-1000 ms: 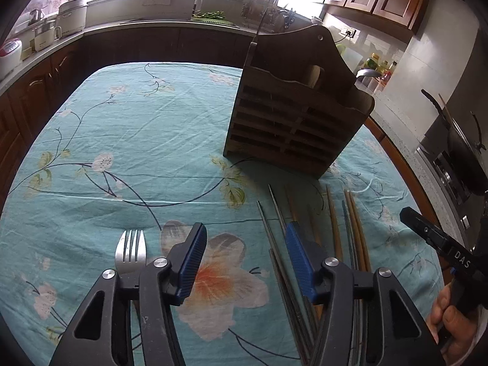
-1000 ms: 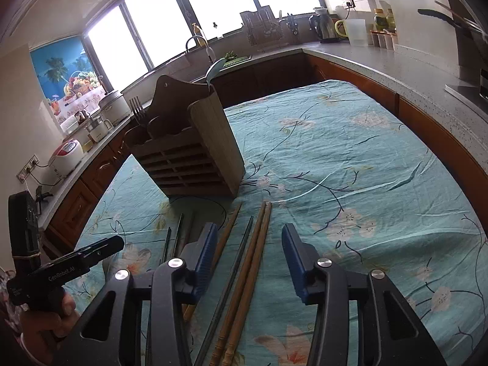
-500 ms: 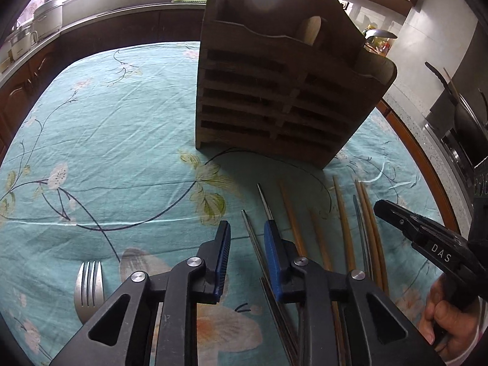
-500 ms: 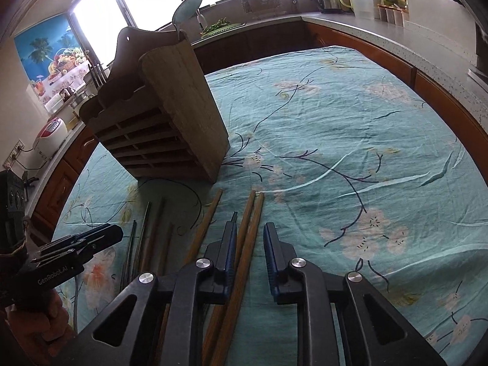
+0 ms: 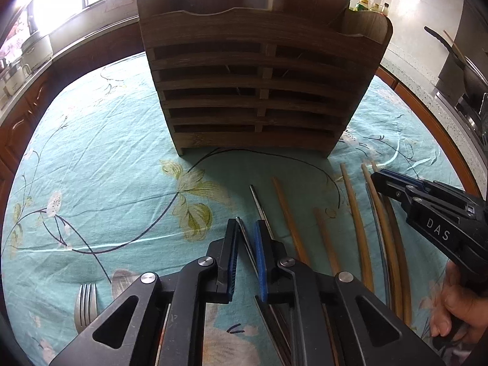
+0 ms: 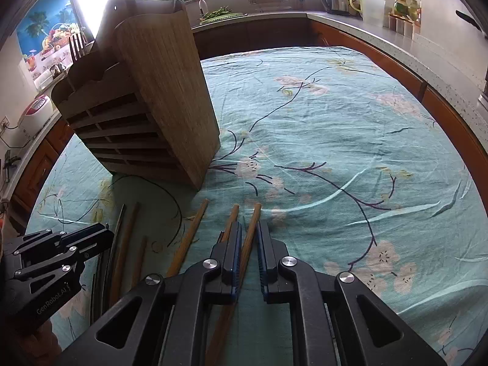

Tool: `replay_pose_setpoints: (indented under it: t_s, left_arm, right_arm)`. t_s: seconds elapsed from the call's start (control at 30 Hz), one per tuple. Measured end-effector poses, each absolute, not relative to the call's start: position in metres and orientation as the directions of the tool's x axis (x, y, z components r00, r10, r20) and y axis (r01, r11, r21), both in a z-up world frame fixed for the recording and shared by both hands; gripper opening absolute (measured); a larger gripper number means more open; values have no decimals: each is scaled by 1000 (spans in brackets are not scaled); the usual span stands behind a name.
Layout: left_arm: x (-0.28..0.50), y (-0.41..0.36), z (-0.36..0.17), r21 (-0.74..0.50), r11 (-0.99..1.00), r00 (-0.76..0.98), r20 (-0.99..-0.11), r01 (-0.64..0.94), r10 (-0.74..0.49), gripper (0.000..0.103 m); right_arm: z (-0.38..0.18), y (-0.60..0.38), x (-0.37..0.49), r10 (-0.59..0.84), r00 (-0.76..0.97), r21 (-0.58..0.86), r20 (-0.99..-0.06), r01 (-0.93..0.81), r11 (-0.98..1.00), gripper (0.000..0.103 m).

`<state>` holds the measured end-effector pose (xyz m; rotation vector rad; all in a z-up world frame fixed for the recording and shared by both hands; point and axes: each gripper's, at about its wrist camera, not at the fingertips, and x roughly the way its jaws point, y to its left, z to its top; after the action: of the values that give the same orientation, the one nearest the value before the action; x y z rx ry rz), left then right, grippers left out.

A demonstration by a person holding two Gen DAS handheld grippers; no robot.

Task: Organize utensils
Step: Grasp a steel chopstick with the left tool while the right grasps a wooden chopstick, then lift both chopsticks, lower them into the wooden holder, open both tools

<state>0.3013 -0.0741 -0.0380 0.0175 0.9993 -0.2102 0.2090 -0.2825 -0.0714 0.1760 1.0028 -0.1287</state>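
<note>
Several wooden and metal chopsticks lie side by side on the teal flowered cloth in front of a slatted wooden utensil holder [image 5: 259,70] [image 6: 164,91]. My left gripper [image 5: 245,225] is closing, its blue pads tight on a thin metal chopstick [image 5: 243,232] at the left of the row. A second metal chopstick [image 5: 259,204] lies just right of it. My right gripper [image 6: 249,225] is also closing, its pads against a wooden chopstick [image 6: 255,213] at the right end of the row. Each gripper shows in the other's view: right gripper [image 5: 378,177], left gripper [image 6: 103,231].
A metal fork [image 5: 85,302] lies on the cloth to the lower left of my left gripper. Forks [image 6: 76,44] stand in the holder's far compartment. Kitchen counters with appliances ring the table [image 6: 335,122]. A hand [image 5: 457,305] holds the right gripper's grip.
Both grippers dropped toward the chopsticks and moved closer to the holder. Their jaws went from wide apart to nearly together, each around one chopstick.
</note>
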Motion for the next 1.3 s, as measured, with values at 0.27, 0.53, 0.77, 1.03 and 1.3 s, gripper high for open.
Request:
replay_pose_setpoints:
  t_s: [0.27,0.53,0.77,1.03,1.3]
  left_arm:
    - [292,-59,-32,-169,969,534,-810,180,-241,4]
    - [254,-30,12,-269,947,621,-716,176,-318,3]
    - [208,-7,53,-294,937,706,-622,190,-338,2]
    - [155,17,85,-301,930,766,-540,211,-348,2]
    - [121,44,108,-316,922,808,-469,223,-356,2]
  right_arm:
    - [-61,-292,191,49,565,207,-823,219,953,5]
    - [-8,-285,161,84,660,259,-747,172,951,5]
    - [31,-273,144,94,725,268,-682,128,955,5]
    - [76,-260,126,95,799,262,-594,80,962,5]
    - [110,-247,115,96,851,251,-516,43,967,5]
